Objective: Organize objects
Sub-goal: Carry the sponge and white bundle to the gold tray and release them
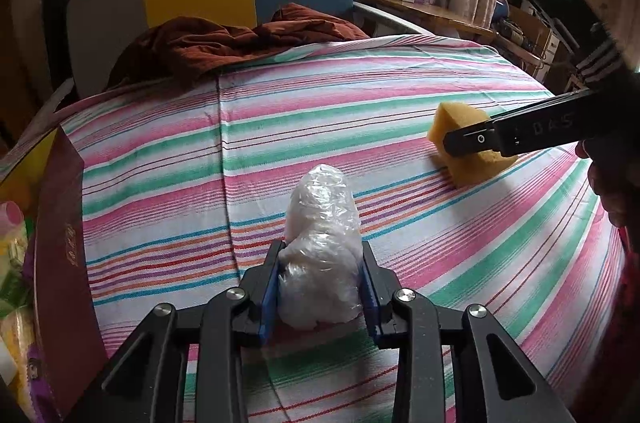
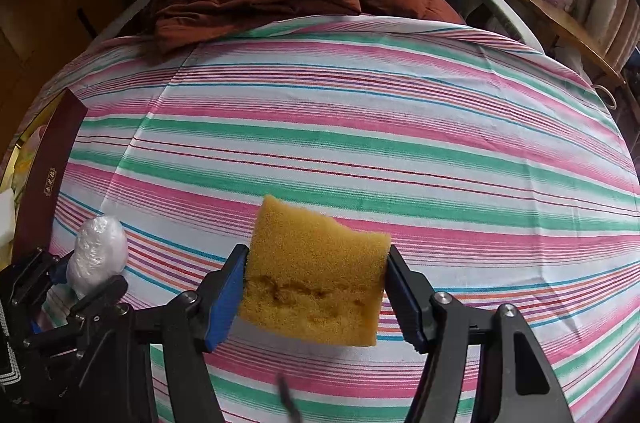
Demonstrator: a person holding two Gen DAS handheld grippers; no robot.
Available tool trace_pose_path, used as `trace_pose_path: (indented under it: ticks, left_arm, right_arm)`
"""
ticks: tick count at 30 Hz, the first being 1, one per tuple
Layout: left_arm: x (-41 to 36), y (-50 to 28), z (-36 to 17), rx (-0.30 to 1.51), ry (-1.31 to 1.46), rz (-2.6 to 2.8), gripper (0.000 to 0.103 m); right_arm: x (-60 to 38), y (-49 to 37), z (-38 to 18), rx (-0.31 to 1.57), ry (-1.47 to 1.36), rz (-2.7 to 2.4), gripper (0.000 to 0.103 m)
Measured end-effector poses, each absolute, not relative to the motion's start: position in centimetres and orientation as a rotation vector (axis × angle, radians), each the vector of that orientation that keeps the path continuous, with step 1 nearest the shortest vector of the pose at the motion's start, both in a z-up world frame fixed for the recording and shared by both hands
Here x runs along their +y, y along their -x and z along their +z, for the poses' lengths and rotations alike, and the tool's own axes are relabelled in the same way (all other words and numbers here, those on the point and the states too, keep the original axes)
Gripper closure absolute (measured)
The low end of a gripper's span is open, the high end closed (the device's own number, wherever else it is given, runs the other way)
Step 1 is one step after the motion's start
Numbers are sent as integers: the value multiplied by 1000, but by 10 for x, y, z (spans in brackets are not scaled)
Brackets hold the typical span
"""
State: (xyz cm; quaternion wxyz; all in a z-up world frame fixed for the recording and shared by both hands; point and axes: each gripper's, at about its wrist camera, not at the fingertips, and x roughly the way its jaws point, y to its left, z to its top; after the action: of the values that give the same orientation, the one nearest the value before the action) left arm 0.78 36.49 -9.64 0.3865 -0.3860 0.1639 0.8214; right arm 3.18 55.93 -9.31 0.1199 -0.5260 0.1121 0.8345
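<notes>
Yellow sponge (image 2: pixel 316 275) fills the right tool (image 2: pixel 316 287); the left tool (image 1: pixel 322 287) clamps a plastic-wrapped bundle (image 1: pixel 320 251).

Two close wrist views, shared bedsheet (image 1: pixel 360 95)

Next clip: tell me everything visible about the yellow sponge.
The sponge is a yellow-orange block of porous foam, roughly rectangular, with one uneven top edge and a darker stained line across its face. The right gripper is shut on it, its blue-padded fingers pressing the two sides. It is tilted and, in the right wrist view, looks lifted above the striped sheet; whether its underside touches the sheet is unclear.
</notes>
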Motion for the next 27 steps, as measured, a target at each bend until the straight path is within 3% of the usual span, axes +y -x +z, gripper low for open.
trace_pose_path:
  ticks: [14, 27]
  left_arm:
    - [308, -22, -14, 354, 765, 2187, 68]
    - [220, -4, 18, 267, 757, 2333, 68]
  right_arm:
    - [548, -29, -91, 316, 1572, 2392, 37]
    - [447, -2, -42, 315, 1534, 2606, 37]
